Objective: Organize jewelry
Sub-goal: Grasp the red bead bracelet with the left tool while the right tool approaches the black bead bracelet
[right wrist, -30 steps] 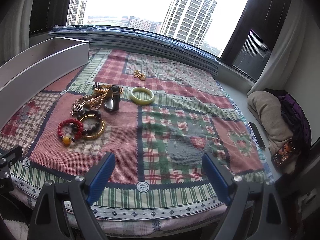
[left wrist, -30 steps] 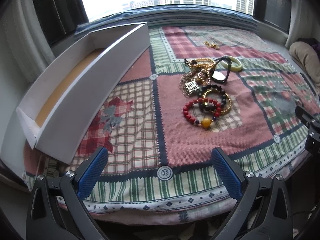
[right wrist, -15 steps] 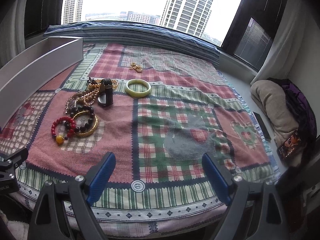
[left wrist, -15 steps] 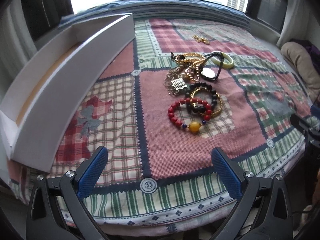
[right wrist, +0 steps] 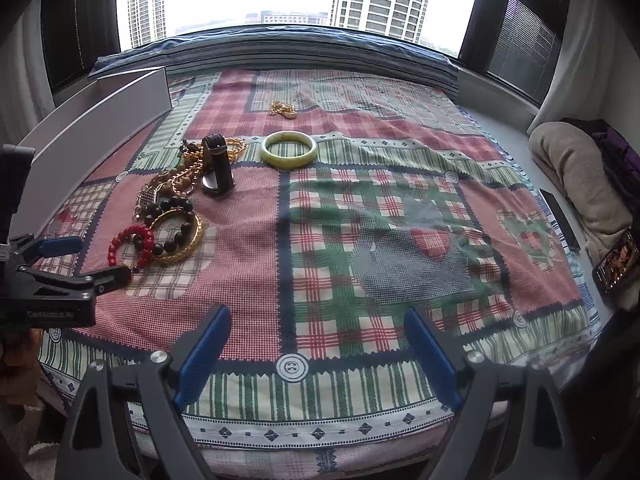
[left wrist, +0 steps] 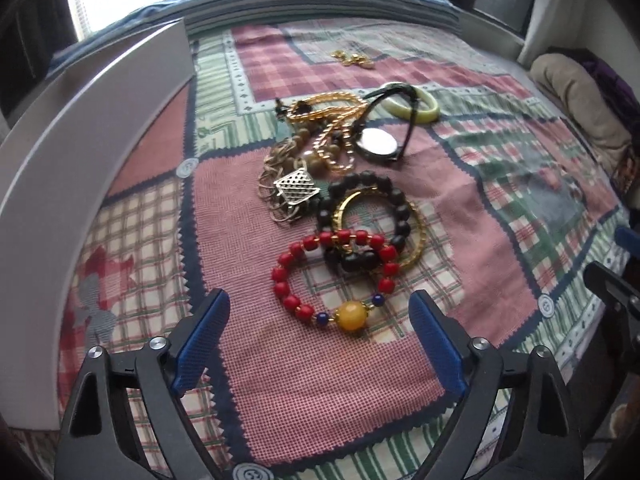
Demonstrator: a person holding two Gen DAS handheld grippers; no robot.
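Observation:
A pile of jewelry lies on the patchwork cloth. Nearest is a red bead bracelet with an amber bead. Behind it lie a black bead bracelet over a gold bangle, a silver mesh pendant, gold chains, a black-strapped watch, a green jade bangle and a small gold piece. My left gripper is open, just short of the red bracelet. My right gripper is open and empty over bare cloth. The left gripper also shows in the right wrist view.
A long white box stands along the left side of the cloth. A beige bundle and a phone lie on the sill at right. The window runs along the back.
My left gripper has moved forward and right toward the jewelry pile, now close to the red bracelet. My right gripper has shifted a little; both stay open.

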